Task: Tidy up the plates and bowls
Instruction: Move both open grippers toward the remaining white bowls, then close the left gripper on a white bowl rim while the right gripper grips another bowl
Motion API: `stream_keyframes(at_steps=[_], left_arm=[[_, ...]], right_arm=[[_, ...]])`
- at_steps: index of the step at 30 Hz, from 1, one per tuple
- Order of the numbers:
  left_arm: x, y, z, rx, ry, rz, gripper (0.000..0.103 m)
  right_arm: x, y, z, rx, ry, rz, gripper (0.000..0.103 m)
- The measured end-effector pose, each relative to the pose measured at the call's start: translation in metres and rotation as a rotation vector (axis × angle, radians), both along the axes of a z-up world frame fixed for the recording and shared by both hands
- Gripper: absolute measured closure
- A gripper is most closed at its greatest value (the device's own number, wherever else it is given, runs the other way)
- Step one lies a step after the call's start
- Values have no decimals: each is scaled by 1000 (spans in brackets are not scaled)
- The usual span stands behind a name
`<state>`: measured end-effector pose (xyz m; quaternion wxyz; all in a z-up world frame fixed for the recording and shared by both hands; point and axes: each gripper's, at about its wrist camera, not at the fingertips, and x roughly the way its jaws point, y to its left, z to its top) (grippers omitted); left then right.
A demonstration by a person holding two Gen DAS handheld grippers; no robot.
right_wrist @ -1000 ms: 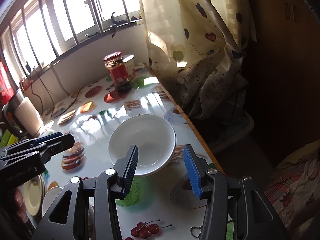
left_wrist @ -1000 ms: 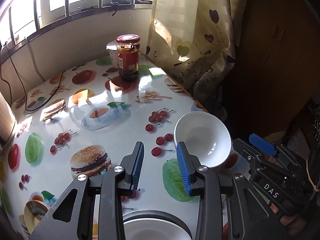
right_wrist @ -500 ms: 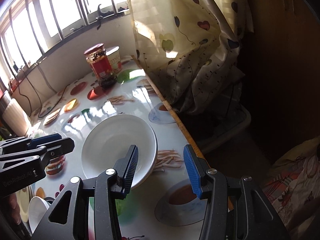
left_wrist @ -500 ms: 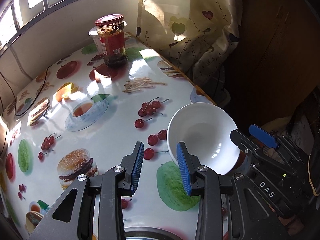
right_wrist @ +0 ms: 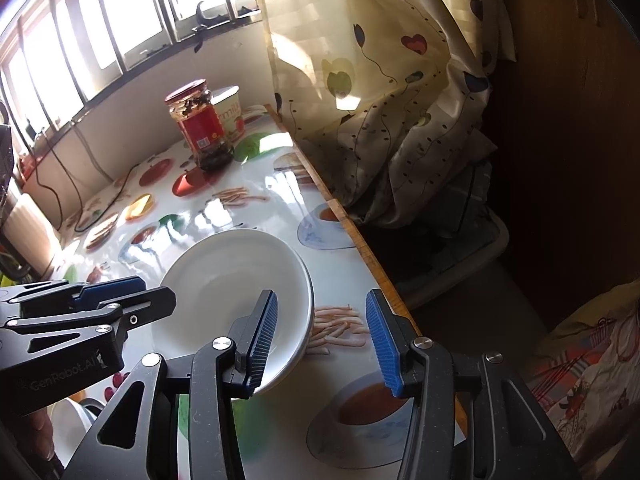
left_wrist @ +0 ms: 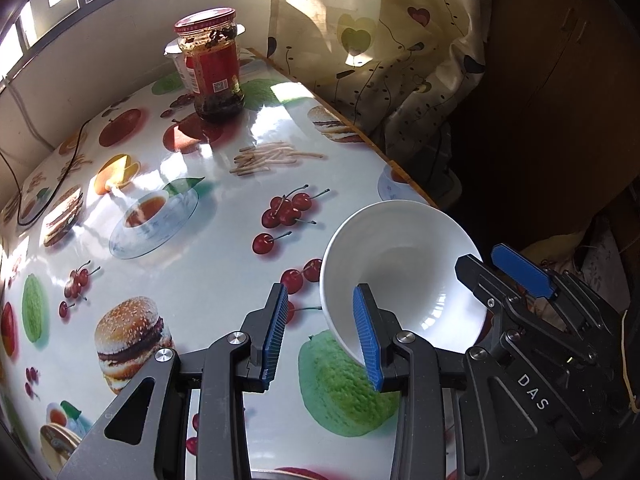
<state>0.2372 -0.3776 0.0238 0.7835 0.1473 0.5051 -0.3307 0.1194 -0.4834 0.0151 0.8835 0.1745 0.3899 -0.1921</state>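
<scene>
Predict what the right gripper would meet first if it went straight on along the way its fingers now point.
Most likely the white bowl: the right gripper straddles its near rim, jaws closing, one finger over the inside, the other outside. Depth is unclear; the tablecloth could come first.

The white bowl [left_wrist: 404, 264] looks like glossy, smooth glazed ceramic. The tablecloth [left_wrist: 208, 240] is shiny printed plastic. The far jar [left_wrist: 212, 64] is clear glass, its curtain [right_wrist: 380, 80] neighbour soft matt cloth.

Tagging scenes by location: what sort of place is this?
Probably a home dining corner by a window: a table with a food-print cover, a white bowl, a sauce jar, and a patterned curtain.
</scene>
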Motion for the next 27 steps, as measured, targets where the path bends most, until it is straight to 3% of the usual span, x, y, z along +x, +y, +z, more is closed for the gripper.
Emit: stream_keyframes(at_steps=[9,16,27], left_arm=[[2,0,-4,-11,15,10,72],[3,-2,-8,-1,25,9,87],[3,-3,-9,-9,33,8,94]], right_arm=[[5,-1,-2,5,4,23,82],[7,-1,-4,6,4,27,85],[9,2,-5,-2,-3,44,95]])
